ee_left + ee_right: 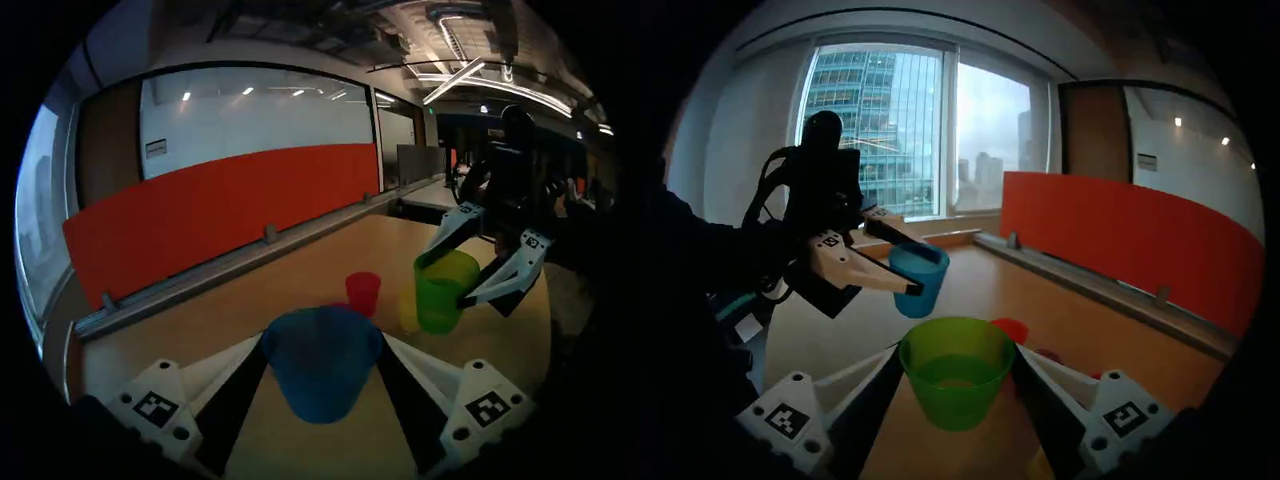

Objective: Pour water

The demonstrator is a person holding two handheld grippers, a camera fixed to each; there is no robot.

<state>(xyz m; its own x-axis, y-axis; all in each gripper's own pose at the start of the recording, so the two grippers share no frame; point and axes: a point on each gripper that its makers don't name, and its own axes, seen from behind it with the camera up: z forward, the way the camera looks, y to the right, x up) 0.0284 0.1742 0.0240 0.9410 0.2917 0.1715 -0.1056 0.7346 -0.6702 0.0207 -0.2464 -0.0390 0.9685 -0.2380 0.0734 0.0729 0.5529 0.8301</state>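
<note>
My left gripper (pixel 322 346) is shut on a blue cup (pixel 322 384), held upright above the wooden table (pixel 240 320). My right gripper (pixel 957 352) is shut on a green cup (pixel 957 400) with some water in its bottom, also upright. In the left gripper view the right gripper (pixel 442 282) and green cup (pixel 440 300) hang at the right. From the right gripper view, the left gripper (pixel 916 268) holds the blue cup (pixel 920 288) a little farther off, up and left of the green one. A small red cup (pixel 363 292) stands on the table between them.
A yellow cup (pixel 406 310) stands on the table just behind the green one. An orange partition (pixel 224 200) with a metal rail runs along the table's far edge. Large windows (pixel 880 128) lie beyond the table's end. The person's dark sleeves (pixel 696 264) are at the left.
</note>
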